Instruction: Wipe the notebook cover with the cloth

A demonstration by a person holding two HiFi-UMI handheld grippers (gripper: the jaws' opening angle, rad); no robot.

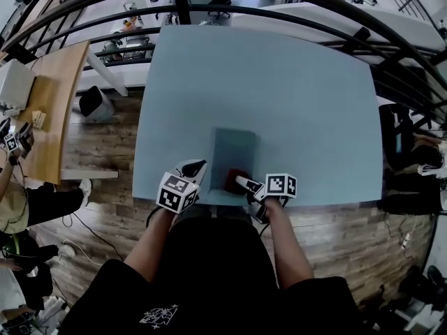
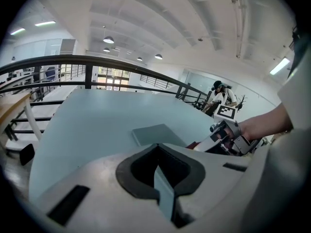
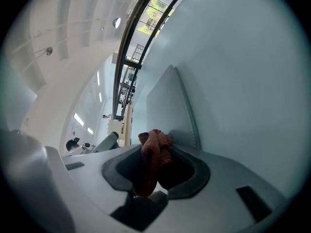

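1. Slim rectangular grey-blue notebook [image 1: 234,152], closed and flat, smooth matt cover up. Set lengthwise away from the person, likely so that the whole cover is exposed to wiping strokes.
2. Crumpled dark-red knitted cloth [image 3: 154,152] at the notebook's near right corner, bunched into a soft wad. Seems to rest on the cover, though contact cannot be confirmed. Judged as the start of a wipe, with most of the cover lying beyond the wad.
3. Right tongs [image 1: 242,182] clamped on the cloth at that same near right corner, tilted low toward the cover. Held so, probably, to press the wad's loose end down and push it along the notebook.
4. Left tongs [image 1: 193,167] closed with nothing between them, just beside the notebook's near left corner. Apparently placed there to steady the notebook against sliding, yet not seen to touch it.
5. Broad pale blue desk [image 1: 279,82] under the notebook, smooth and slick-looking. Hence a risk of the light notebook shifting under a firm stroke.
6. Beyond the notebook's far end, well apart, a dark curved metal railing [image 1: 183,9]. Left of the notebook and lower, a wooden plank floor [image 1: 105,145].
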